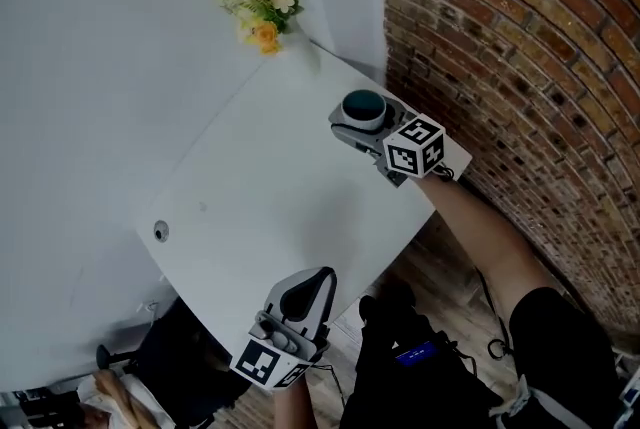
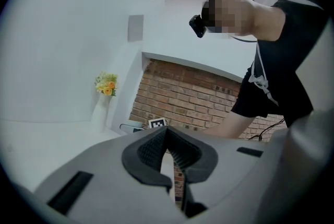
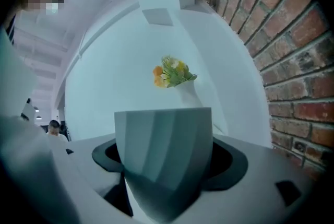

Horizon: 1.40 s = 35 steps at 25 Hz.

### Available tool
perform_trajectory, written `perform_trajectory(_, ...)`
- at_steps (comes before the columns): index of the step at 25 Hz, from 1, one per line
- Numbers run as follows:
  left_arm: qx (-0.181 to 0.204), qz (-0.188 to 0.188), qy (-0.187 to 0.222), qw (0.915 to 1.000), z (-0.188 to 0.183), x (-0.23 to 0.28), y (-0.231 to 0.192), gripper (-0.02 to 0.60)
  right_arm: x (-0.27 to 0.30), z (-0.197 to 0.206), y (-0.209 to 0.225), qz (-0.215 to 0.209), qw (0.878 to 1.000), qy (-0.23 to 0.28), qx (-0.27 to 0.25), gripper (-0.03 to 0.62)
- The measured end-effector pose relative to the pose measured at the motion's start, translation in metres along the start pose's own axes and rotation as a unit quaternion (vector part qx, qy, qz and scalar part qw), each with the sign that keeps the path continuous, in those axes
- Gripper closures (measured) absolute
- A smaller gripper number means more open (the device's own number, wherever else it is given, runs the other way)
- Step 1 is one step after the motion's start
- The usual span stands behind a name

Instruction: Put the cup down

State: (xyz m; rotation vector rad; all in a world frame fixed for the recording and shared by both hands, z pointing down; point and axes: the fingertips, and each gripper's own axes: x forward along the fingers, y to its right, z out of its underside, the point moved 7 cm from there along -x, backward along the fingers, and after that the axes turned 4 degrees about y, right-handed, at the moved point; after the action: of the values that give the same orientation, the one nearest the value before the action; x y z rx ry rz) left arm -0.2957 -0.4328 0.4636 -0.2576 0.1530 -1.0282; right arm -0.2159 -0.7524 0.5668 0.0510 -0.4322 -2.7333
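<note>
Two grippers are in my feed, and only the right gripper (image 1: 362, 120) carries anything: its fingers (image 3: 232, 163) are clamped on the cup (image 3: 164, 157), one dark pad on each side of the pale, faceted wall. From the head view I see the cup (image 1: 364, 106) from above, its top a dark teal round, held over the far right corner of the white surface (image 1: 290, 207), close to the brick wall (image 1: 520, 67). I cannot tell whether its base touches the surface. In the right gripper view the cup stands upright and fills the gap between the fingers, with the yellow and orange flowers (image 3: 171, 72) in their white vase (image 3: 189, 93) behind it. Those flowers (image 1: 260, 7) sit at the far corner of the surface, well apart from the cup. My left gripper (image 1: 321, 279) hangs at the near edge of the surface, its fingers (image 2: 151, 150) pressed together at the tips with nothing between them. It points across the surface towards the right gripper and the brick wall. A small round fitting (image 1: 160, 231) shows near the surface's left corner.
</note>
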Motion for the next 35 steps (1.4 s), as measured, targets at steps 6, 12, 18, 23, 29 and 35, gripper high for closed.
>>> perform_trajectory(6,0.001,-0.006,-0.002,1.0,0.008,0.002,0.002,0.574,0.031,0.004,0.025,0.011,0.999,0.004,-0.031,0.191)
perform_trajectory(12,-0.003,-0.02,0.0,0.9998,0.013,0.003,0.001,0.574,0.054,0.004,0.034,0.011,0.997,0.007,-0.07,0.191)
perform_trajectory(18,-0.006,-0.035,0.0,0.9994,0.015,-0.002,0.0,0.574,0.059,0.018,0.036,0.011,0.995,-0.021,-0.094,0.191)
perform_trajectory(23,-0.004,-0.035,0.005,0.9994,0.013,0.001,0.003,0.574,0.051,0.028,0.034,0.002,0.99,-0.065,-0.121,0.191)
perform_trajectory(29,-0.002,-0.033,0.006,0.9994,0.012,0.005,0.008,0.574,0.045,0.034,0.036,0.009,0.988,-0.094,-0.125,0.191)
perform_trajectory(35,0.001,-0.028,0.009,0.9996,0.008,0.002,0.013,0.574,0.026,0.036,0.033,0.022,0.985,-0.131,-0.111,0.189)
